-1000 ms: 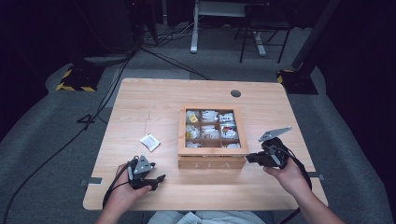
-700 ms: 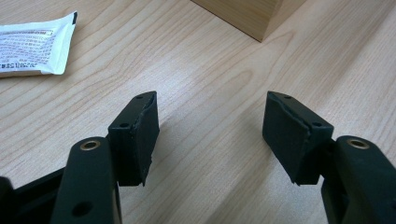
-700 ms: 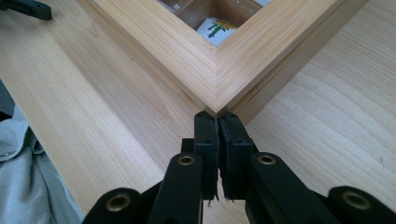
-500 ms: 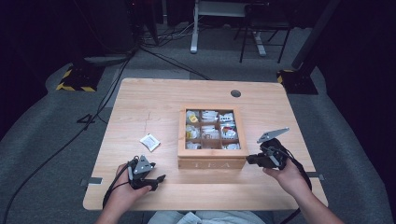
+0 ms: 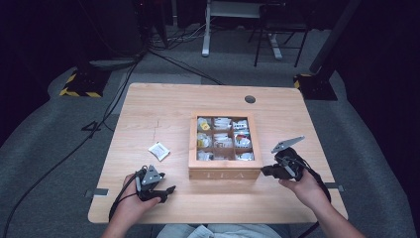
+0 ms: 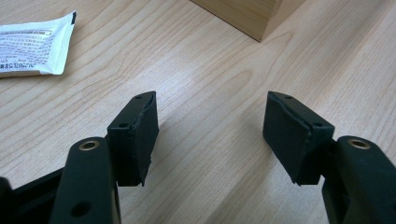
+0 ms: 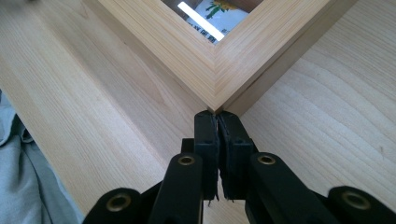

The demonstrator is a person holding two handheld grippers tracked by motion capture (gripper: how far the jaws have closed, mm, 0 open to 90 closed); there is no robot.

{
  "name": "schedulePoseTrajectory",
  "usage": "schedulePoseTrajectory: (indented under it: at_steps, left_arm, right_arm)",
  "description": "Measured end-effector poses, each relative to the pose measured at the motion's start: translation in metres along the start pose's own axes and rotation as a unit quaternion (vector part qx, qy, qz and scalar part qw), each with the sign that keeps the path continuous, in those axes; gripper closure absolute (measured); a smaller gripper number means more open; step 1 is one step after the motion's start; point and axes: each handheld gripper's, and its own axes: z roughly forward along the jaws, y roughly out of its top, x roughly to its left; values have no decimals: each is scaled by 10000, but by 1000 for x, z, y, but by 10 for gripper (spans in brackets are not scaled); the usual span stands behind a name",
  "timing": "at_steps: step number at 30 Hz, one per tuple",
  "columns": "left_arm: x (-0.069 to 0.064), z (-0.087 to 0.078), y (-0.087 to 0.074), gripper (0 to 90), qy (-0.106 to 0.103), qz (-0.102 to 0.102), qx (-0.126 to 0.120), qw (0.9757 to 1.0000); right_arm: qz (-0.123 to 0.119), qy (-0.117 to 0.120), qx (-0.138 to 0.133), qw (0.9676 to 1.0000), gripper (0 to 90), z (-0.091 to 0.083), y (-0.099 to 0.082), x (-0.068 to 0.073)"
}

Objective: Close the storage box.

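Observation:
A wooden tea box (image 5: 225, 168) marked TEA stands open in the middle of the table, its compartments holding tea bags (image 5: 222, 139). A loose white tea packet (image 5: 159, 151) lies on the table to its left; the left gripper view has that packet (image 6: 32, 44) at top left. My left gripper (image 5: 166, 192) rests near the front left edge, jaws wide open over bare wood (image 6: 210, 135). My right gripper (image 5: 265, 171) is shut, empty, its tips (image 7: 217, 116) at the box's front right corner (image 7: 217, 84).
A round cable hole (image 5: 250, 99) sits at the table's back right. The table's front edge (image 5: 218, 215) is close to both hands. Cables and desk legs lie on the grey floor beyond the table.
None of note: both grippers and the box stay where they were.

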Motion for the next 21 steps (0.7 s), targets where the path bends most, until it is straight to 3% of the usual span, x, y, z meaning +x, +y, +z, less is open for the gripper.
schedulePoseTrajectory:
  at_steps: [14,17,21]
  left_arm:
    - [0,0,0,365,-10,-12,-2,10000]
    - [0,0,0,366,-10,-4,-2,10000]
    - [0,-1,-1,365,-19,-21,-5,10000]
  right_arm:
    - [-62,-43,88,9999,862,2,1,1]
    - [-62,-58,75,9999,806,2,0,1]
    - [29,104,-139,9998,725,-4,0,-2]
